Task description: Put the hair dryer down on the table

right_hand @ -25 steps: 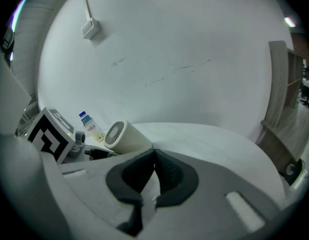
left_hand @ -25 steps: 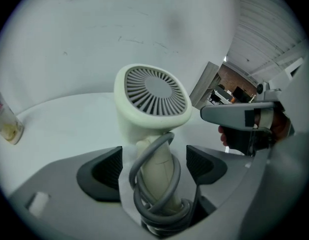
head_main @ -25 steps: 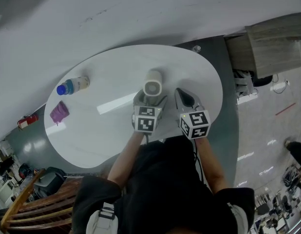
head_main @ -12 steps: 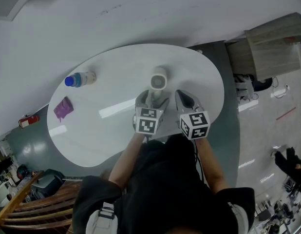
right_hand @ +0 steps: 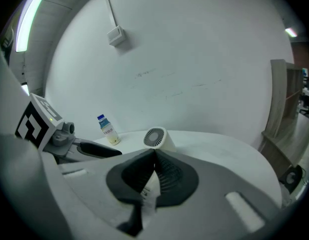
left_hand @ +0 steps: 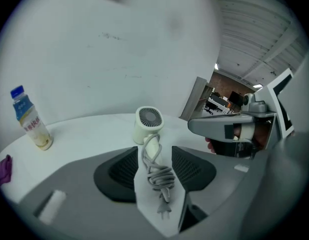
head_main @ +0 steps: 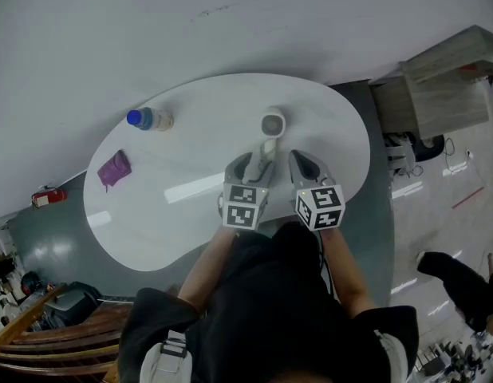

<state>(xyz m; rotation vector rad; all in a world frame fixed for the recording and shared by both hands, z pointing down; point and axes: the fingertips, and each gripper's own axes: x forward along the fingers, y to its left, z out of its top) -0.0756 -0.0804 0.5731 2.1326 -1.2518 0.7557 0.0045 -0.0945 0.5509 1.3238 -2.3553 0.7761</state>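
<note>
**Hair dryer** point(head_main: 271, 132): cream plastic. It rests on the glossy white table point(head_main: 191, 126), round grille end away from me. The handle is wrapped in grey coiled cord, and its long axis points back at my left gripper point(head_main: 252, 168).

**Left gripper:** the nearer one. Its ribbed black pads are apart but have just been closing. The handle shows through the gap, and the pads are clear of it.

**Right gripper** point(head_main: 305, 164): just beside the left, jaws together and empty.

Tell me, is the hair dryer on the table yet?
Done: the hair dryer lies on the white table. In hand: nothing. The left gripper has jaws just now closing, with the handle between them, untouched. The right gripper is shut and empty. Left: only backing away.
</note>
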